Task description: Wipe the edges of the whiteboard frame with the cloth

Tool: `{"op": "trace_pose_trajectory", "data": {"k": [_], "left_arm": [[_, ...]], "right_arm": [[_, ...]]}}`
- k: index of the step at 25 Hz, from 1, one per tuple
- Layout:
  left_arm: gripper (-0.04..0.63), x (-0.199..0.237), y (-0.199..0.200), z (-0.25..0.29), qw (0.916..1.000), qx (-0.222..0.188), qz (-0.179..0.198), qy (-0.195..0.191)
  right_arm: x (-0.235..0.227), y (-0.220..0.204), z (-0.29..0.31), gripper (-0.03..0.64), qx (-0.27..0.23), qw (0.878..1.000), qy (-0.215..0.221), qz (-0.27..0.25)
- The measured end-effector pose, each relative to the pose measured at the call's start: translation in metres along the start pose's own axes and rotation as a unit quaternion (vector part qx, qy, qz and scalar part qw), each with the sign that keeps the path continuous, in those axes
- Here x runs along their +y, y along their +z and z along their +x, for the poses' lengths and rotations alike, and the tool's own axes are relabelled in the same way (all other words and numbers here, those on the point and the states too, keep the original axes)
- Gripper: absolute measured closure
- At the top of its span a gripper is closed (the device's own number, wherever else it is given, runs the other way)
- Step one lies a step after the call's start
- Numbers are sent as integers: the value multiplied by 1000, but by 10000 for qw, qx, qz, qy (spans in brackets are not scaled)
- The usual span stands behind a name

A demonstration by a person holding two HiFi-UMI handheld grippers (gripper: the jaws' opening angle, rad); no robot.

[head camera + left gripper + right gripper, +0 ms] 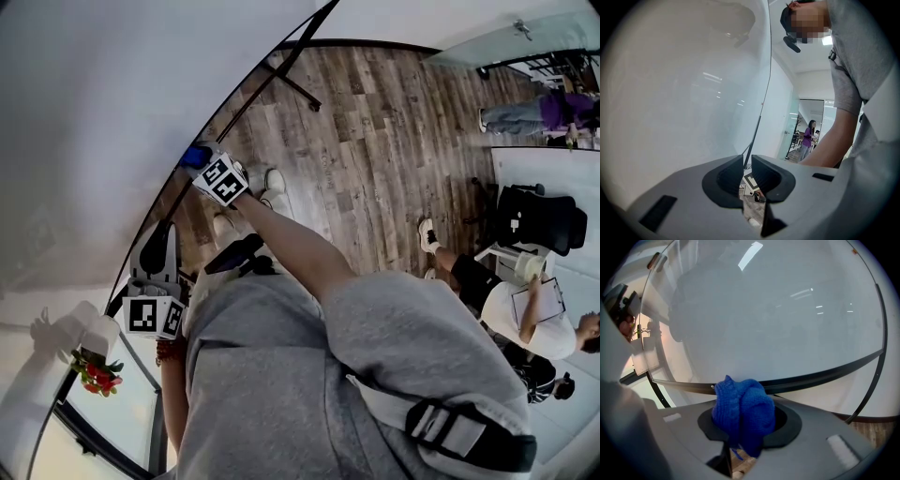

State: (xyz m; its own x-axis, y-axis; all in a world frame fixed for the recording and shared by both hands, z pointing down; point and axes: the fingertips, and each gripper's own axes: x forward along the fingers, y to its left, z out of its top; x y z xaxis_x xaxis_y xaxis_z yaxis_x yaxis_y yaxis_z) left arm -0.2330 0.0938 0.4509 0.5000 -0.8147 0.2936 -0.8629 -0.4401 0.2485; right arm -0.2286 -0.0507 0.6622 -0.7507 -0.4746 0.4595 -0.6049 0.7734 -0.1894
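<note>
The whiteboard (103, 122) fills the left of the head view, its dark frame (246, 101) curving down along its edge. My right gripper (202, 161) is shut on a bunched blue knitted cloth (195, 155) right at that frame. In the right gripper view the blue cloth (743, 413) bulges out of the right gripper (745, 404), just short of the frame's dark bar (825, 373). My left gripper (157, 246) is lower down beside the board. In its own view the left gripper (747, 161) is shut with nothing in it, facing the white board (684, 93).
The board's black stand leg (291, 84) reaches over the wooden floor (394, 141). A seated person (525, 314), a black chair (539, 220) and a person in purple (553, 108) are at the right. Red flowers (94, 375) sit at the lower left.
</note>
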Motion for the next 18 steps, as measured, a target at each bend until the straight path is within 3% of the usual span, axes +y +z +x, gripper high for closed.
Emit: {"op": "trace_pose_trajectory", "data": {"k": [18], "left_arm": [[535, 7, -5, -19, 9998, -45, -102, 148]], "right_arm": [[26, -2, 3, 480, 64, 9998, 169, -54]]}}
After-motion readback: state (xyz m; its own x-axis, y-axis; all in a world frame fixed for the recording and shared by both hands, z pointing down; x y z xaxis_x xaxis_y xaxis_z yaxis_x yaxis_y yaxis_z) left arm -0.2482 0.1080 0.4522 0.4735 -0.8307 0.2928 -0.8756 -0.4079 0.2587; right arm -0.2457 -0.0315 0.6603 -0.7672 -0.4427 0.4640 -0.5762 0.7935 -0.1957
